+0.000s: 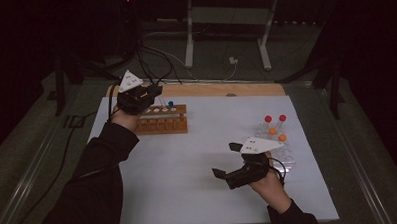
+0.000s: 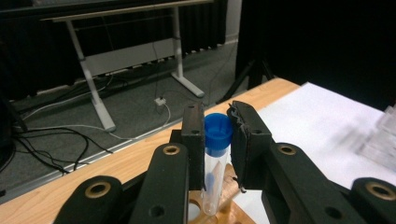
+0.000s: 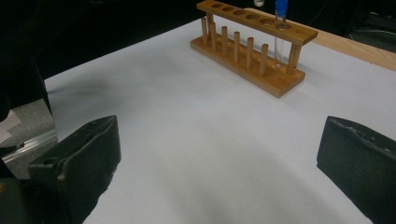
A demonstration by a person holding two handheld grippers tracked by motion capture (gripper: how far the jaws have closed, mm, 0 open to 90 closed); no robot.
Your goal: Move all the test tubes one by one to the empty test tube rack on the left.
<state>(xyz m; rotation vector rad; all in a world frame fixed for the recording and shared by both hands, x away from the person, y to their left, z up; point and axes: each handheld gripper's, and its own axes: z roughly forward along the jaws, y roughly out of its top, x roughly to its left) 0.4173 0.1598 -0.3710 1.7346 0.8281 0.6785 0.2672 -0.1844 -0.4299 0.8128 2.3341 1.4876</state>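
The left gripper [image 2: 218, 140] sits at the far left of the white mat [image 1: 189, 182], over the wooden test tube rack [image 1: 162, 119]. In the left gripper view a clear test tube with a blue cap [image 2: 216, 158] stands upright between the two black jaws, its cap level with the jaw tips and its lower end going down into a hole at the end of the rack. The left-hand pad lies against the cap; the right-hand pad stands just beside it, and whether it presses the cap cannot be told, so the grip itself cannot be judged.

The right gripper [image 1: 227, 161] hovers above the near right part of the mat, its jaws spread wide apart with nothing between them; the right gripper view shows bare mat between the pads [image 3: 88, 154].

One rack stands on the mat, with one row of six holes on its top bar and six pegs along its base. It holds one blue-capped tube. At the right of the mat a clear plastic rack [image 1: 283, 154] holds four tubes: two with red caps [image 1: 268, 118] and two with orange caps [image 1: 272, 131]. No writing can be read anywhere.
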